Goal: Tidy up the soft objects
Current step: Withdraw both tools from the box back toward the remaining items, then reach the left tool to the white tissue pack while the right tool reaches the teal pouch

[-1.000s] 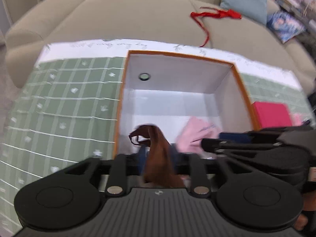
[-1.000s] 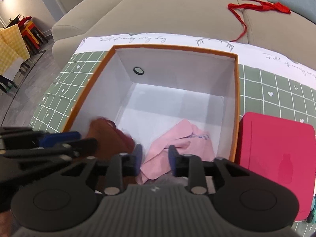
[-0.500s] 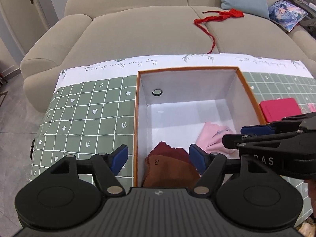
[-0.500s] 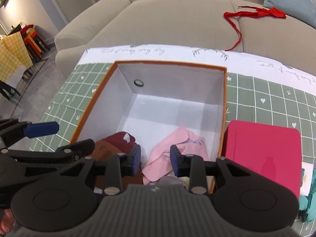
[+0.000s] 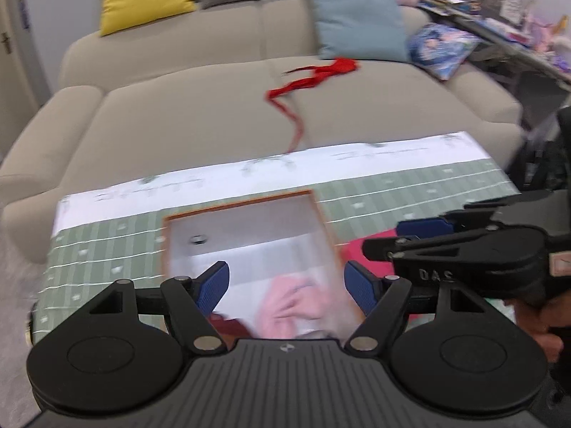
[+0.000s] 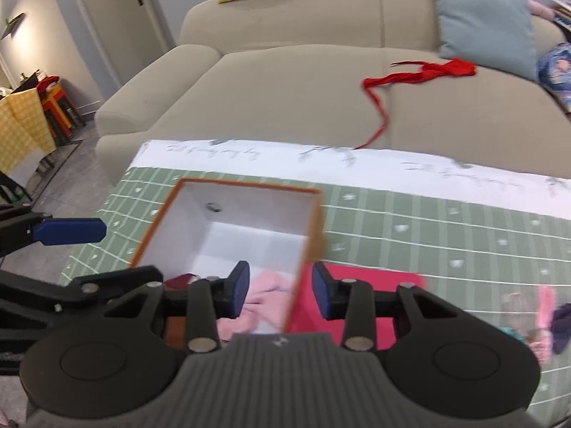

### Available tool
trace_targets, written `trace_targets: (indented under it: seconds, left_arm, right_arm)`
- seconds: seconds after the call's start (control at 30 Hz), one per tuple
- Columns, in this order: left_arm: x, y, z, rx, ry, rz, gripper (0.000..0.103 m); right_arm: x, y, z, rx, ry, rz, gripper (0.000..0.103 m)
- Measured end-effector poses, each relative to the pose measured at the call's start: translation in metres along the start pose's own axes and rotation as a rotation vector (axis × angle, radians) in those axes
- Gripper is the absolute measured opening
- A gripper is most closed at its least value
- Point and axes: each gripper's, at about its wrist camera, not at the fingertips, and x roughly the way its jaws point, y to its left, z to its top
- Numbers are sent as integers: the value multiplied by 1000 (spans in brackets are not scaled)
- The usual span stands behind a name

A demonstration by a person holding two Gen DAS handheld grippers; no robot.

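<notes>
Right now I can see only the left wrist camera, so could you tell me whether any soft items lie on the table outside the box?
Observer: Yes. The right wrist camera shows a few soft items on the tablecloth, to the right of the flat red case.
Operator: Thank you. Is the right gripper free to take them?
Observer: Its fingers stand apart with nothing between them.
Operator: And what lies in the box besides the pink cloth?
Observer: A brown cloth sits in the near left corner, beside a dark red one.
</notes>
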Motion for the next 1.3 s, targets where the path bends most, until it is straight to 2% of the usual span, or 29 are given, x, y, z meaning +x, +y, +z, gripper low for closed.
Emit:
trace_targets:
  seconds: [0.13,0.23,0.4,0.47,0.6,0.67,0.8,0.93,1.0,1.1,1.13,1.3]
  left_arm:
    - [-6,-33,10,28,3,-79,86]
    - [-8,-64,15,104,-13,-121,87]
    - [0,-122,12,345,-18,-219,87]
    - [6,-145,8,432,-22,-240,87]
    - [14,-188,-10,604,-46,-287,87]
    - [22,-206,-20,687,-46,-309,88]
    - [51,-236,-34,824,18,-292,88]
    - [84,-260,-36,876,136,-252,88]
    - [99,-267,-35,884,207,-260,88]
    - [116,-279,-37,935,238,-257,88]
    - [122,-284,-39,960,242,-247,88]
    - [149,-298,-40,989,296,-251,88]
  right_arm:
    - [-27,-42,-8,3,-6,-63,41]
    - [-44,-75,-20,15,-5,-102,43]
    - [-56,-126,-48,65,22,-177,43]
    - [-56,-142,-64,71,35,-191,50]
    - [-47,-173,-93,134,79,-198,53]
    - [-38,-187,-106,179,107,-199,58]
    - [-14,-203,-129,237,162,-230,66]
    - [14,-220,-143,306,233,-250,73]
    - [26,-229,-148,352,266,-270,74]
    - [41,-241,-154,390,292,-299,75]
    - [45,-243,-155,389,301,-301,80]
    - [57,-256,-155,422,316,-257,85]
